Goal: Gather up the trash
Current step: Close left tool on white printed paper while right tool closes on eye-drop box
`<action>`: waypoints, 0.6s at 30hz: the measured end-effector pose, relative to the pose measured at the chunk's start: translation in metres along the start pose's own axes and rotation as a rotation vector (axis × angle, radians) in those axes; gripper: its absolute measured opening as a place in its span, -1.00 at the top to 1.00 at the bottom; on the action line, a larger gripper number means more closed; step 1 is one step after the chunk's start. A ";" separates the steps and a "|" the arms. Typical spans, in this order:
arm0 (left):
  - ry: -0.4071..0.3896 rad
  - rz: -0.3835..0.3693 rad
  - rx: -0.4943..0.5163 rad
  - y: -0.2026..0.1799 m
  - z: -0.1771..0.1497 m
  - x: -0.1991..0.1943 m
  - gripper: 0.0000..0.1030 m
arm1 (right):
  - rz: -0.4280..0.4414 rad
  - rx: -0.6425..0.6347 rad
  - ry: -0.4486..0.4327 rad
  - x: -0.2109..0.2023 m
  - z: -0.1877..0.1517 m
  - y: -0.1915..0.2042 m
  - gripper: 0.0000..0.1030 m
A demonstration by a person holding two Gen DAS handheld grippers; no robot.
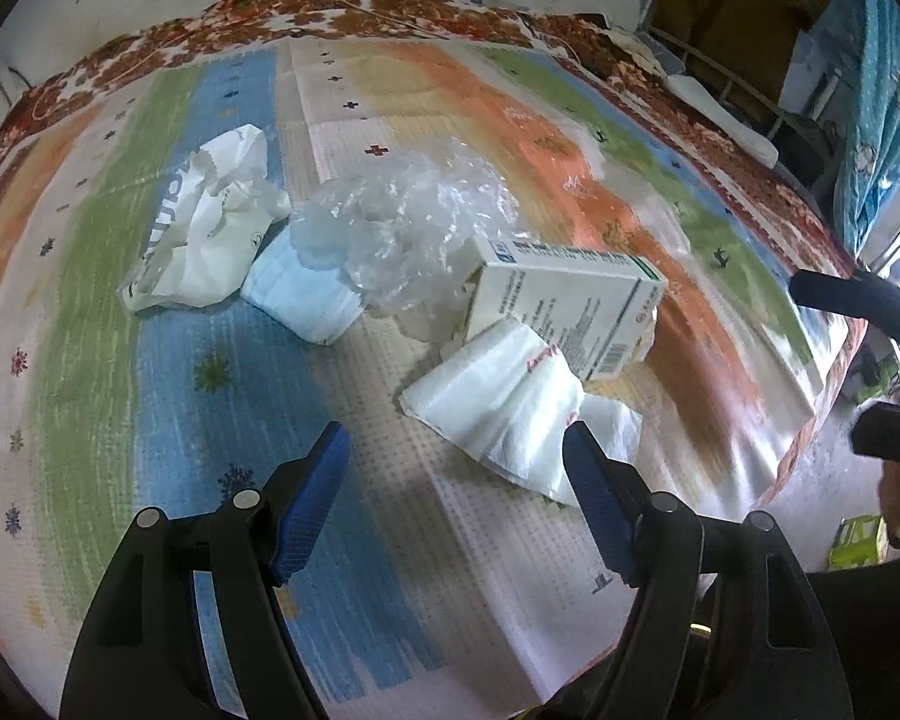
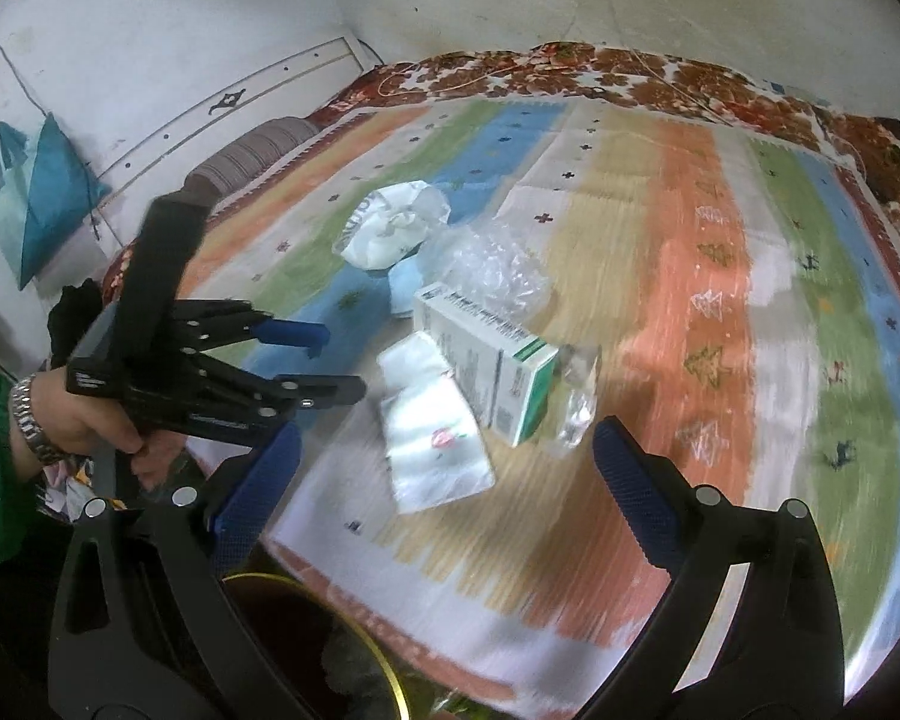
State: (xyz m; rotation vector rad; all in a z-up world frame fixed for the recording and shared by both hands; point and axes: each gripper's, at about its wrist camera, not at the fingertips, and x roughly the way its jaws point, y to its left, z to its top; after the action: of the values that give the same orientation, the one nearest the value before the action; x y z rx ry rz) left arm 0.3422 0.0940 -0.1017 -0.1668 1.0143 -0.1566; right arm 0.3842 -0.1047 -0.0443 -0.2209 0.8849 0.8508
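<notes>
the trash sits in a loose heap near the middle of the striped mat (image 1: 150,396). a white tissue (image 1: 498,414) lies at the near end of the heap, closest to the mat's front edge; a white-and-green box (image 1: 564,306) rests partly on top of it. behind the box is crumpled clear plastic (image 1: 402,228), touching a pale blue wad (image 1: 297,294), and at the far left end of the heap a crumpled white bag (image 1: 210,228). in the right wrist view a small clear wrapper (image 2: 579,402) lies just beside the box's green end.

the left gripper (image 1: 456,450) hangs over the mat just in front of the tissue, its blue pads apart with nothing between them; its right fingertip overlaps the tissue's near corner in the view, and contact cannot be told. the right gripper (image 2: 447,444) also stands wide apart and empty, above the mat's front edge, with the tissue and box showing between its fingers. a hand (image 2: 90,420) with a wristwatch holds the left gripper. a dark, gold-rimmed bin (image 2: 330,648) sits below the mat's front edge.
</notes>
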 end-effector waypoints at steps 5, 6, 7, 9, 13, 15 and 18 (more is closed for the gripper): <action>0.016 -0.010 -0.012 0.007 0.003 0.007 -0.41 | -0.013 -0.039 -0.035 0.010 0.013 -0.013 -0.80; 0.017 -0.010 -0.010 0.007 0.003 0.009 -0.41 | 0.000 -0.037 -0.036 0.013 0.015 -0.017 -0.80; 0.018 -0.011 -0.009 0.008 0.003 0.010 -0.41 | 0.007 -0.040 -0.036 0.014 0.016 -0.018 -0.80; 0.015 -0.017 -0.011 0.009 0.003 0.013 -0.41 | 0.020 -0.067 -0.029 0.020 0.019 -0.020 -0.80; 0.013 -0.033 -0.005 0.011 0.006 0.019 -0.41 | 0.057 -0.073 -0.008 0.035 0.025 -0.030 -0.77; 0.011 -0.042 -0.004 0.010 0.008 0.022 -0.41 | 0.052 -0.083 0.010 0.044 0.025 -0.033 -0.47; 0.027 -0.038 0.012 0.005 0.012 0.027 -0.40 | 0.046 -0.118 0.041 0.057 0.023 -0.033 -0.43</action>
State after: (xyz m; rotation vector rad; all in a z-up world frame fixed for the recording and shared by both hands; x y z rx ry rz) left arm 0.3666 0.0944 -0.1190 -0.1734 1.0377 -0.2000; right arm 0.4416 -0.0833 -0.0777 -0.3228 0.8820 0.9450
